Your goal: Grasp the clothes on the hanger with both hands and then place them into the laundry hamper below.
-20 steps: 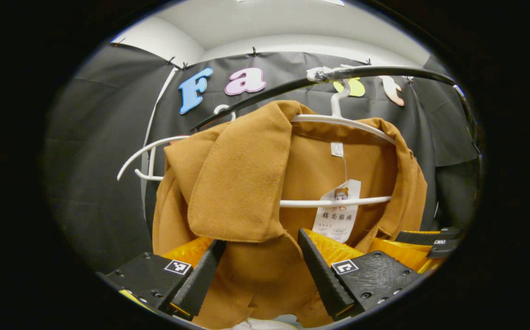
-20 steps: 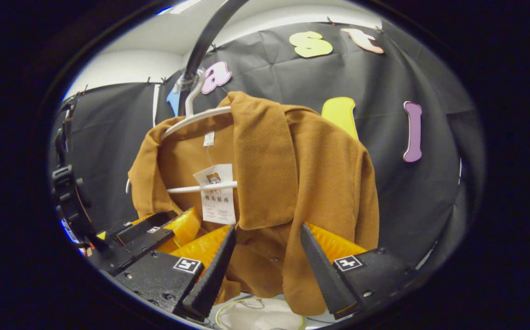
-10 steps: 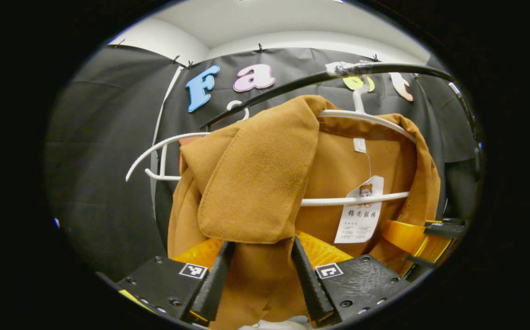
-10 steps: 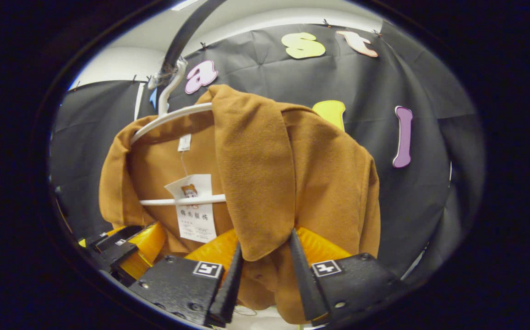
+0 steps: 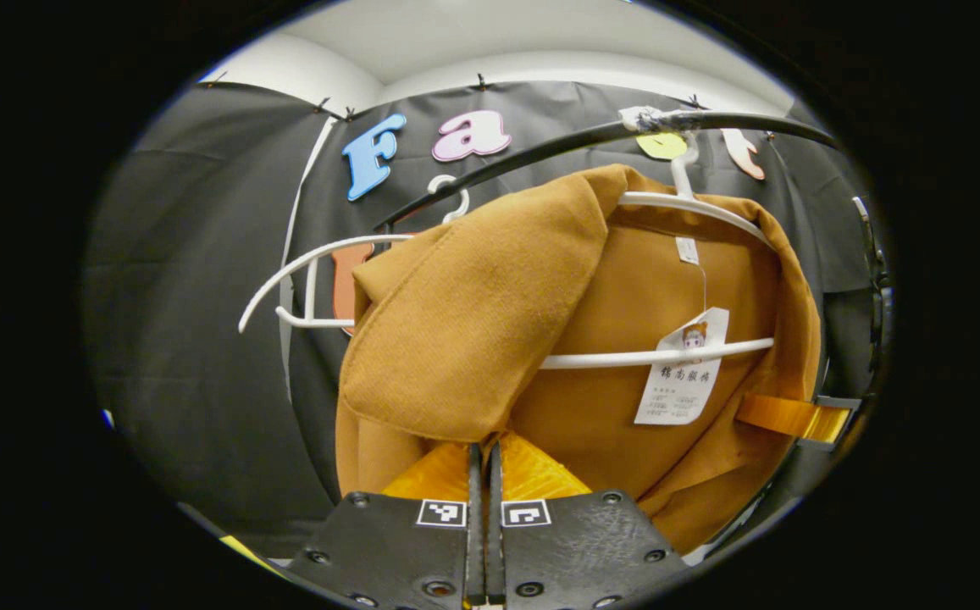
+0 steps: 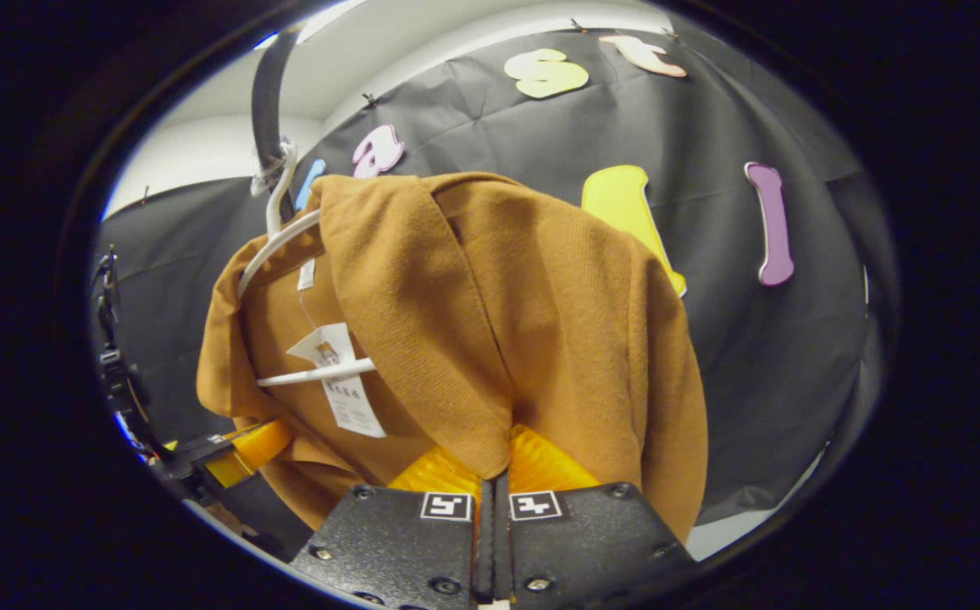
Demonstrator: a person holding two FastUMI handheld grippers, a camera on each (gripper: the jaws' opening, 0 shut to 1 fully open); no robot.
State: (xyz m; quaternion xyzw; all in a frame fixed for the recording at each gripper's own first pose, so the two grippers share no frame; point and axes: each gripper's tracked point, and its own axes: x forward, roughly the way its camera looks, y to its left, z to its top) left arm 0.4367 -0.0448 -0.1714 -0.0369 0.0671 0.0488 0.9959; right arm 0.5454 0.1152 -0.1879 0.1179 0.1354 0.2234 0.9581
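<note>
Brown woven jacket pinched at both lapels, on its white plastic hanger.

Left gripper and right gripper, spread wide a second ago, have now closed tight, each clamped on a lapel's lower edge. The jacket hangs from the hanger on a black curved rail, a white paper tag inside. Black cloth wall behind, white ceiling above.
</note>
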